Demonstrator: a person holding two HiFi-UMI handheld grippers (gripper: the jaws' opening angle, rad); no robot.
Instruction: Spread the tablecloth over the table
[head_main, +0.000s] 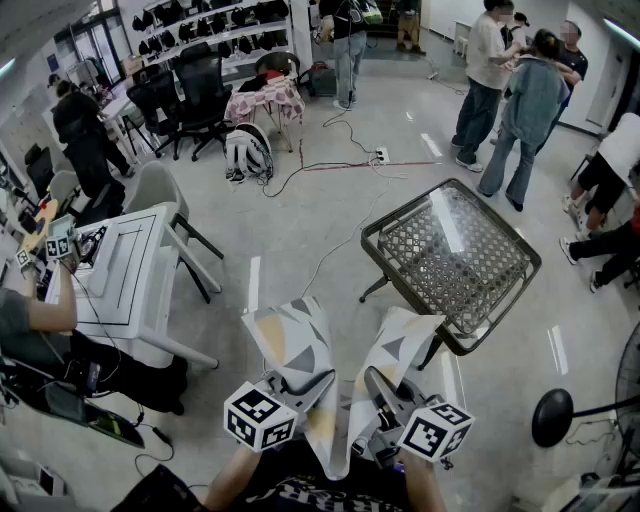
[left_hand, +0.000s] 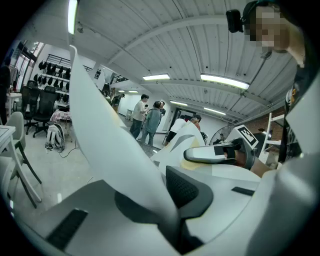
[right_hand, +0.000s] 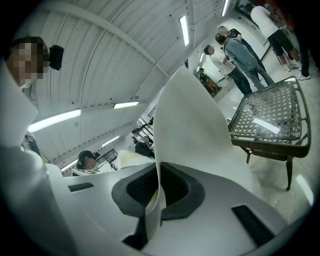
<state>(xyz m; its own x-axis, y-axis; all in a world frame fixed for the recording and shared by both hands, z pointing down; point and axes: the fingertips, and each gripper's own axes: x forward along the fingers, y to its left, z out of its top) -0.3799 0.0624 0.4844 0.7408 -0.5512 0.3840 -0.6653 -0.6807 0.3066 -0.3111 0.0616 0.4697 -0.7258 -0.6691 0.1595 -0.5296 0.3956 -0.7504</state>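
A tablecloth (head_main: 300, 350) with grey, white and yellow patches hangs between my two grippers, close to my body. My left gripper (head_main: 297, 385) is shut on one edge of it, and the cloth (left_hand: 115, 155) rises as a pale sheet out of the pinched jaws. My right gripper (head_main: 378, 392) is shut on another edge, where the cloth (right_hand: 195, 130) stands up between the black pads (right_hand: 175, 187). The table (head_main: 455, 262), dark wicker with a glass top, stands ahead to the right, bare. It shows again as the table (right_hand: 272, 117) in the right gripper view.
A white desk (head_main: 125, 270) with a grey chair (head_main: 160, 195) stands at the left, a seated person beside it. Several people (head_main: 520, 100) stand beyond the table. Cables (head_main: 340, 165) cross the floor. A black fan base (head_main: 553, 417) sits at the right.
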